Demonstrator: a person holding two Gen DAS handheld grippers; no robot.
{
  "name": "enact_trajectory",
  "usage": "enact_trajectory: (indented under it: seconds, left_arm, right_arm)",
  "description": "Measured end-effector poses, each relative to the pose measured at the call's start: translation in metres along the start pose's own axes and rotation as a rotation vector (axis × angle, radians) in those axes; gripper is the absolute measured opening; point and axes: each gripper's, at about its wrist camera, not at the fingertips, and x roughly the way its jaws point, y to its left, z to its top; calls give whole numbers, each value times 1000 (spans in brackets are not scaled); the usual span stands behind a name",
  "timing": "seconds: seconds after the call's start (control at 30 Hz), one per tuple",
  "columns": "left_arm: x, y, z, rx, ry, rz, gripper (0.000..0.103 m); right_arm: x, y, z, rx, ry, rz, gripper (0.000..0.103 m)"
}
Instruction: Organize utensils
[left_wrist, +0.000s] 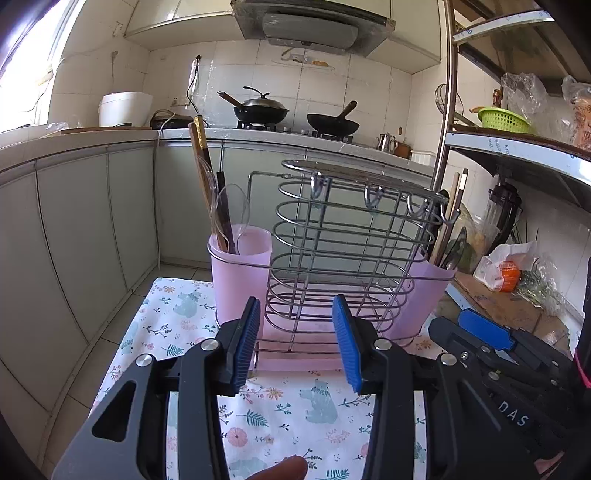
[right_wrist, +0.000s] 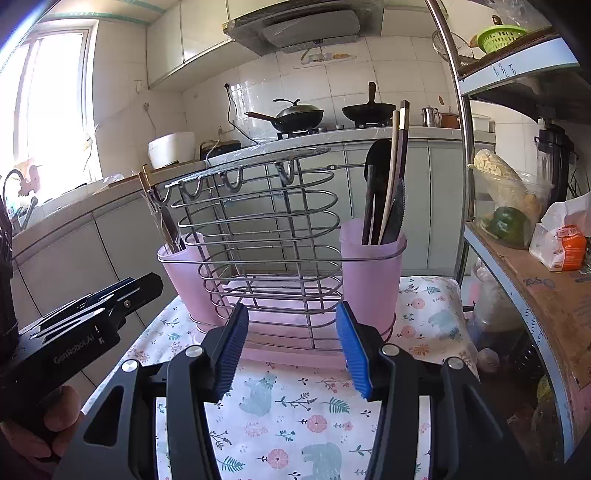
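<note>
Utensils are seen standing upright in two pink cups that are clipped to either end of a wire rack (left_wrist: 347, 251) set on a floral cloth (left_wrist: 280, 406). In the left cup (left_wrist: 240, 273) a pair of dark chopsticks (left_wrist: 201, 162) with gold-patterned tops and clear plastic spoons (left_wrist: 231, 210) are held, their long axes near vertical and leaning slightly to the left in the left wrist view. In the right cup (right_wrist: 371, 273) pale and dark chopsticks (right_wrist: 397, 162), a black spoon (right_wrist: 376, 162) and what seems to be a dark serrated knife (right_wrist: 395, 214) are stood, handles down in the cup and tips upward, tilted a little to the right. The wire centre basket between the cups is seen with nothing clearly inside it, and hooks are ranged along its top rail. The left gripper (left_wrist: 295, 343) is held just before the rack's base with its blue pads parted and nothing between them; "GenRobot.AI" is read on its side in the right wrist view. The right gripper (right_wrist: 291, 347) is likewise held wide apart and unloaded, close to the rack's pink tray; letters "DAS" are made out on its body in the left wrist view. A cardboard sheet (right_wrist: 546, 295) on the shelf at right bears handwriting that cannot be read with confidence, beside an orange printed packet (right_wrist: 569, 247). Two woks (left_wrist: 262, 109) are seen on the stove behind.
</note>
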Motion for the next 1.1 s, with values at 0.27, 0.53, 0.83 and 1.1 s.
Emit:
enact_trajectory:
  seconds: [0.27, 0.53, 0.83, 1.1]
  left_arm:
    - [-4, -4, -3, 8, -1, -1, 41]
    - [-3, -7, -5, 9, 11, 15, 41]
    - [0, -10, -7, 17, 27, 25, 41]
    - [5, -11, -9, 28, 47, 48, 41]
  right_arm:
    - [-4, 9, -3, -44, -32, -62, 49]
    - [-6, 6, -3, -34, -44, -103, 49]
    - [-6, 5, -3, -42, -53, -129, 49]
    - [-3, 6, -4, -61, -48, -153, 49]
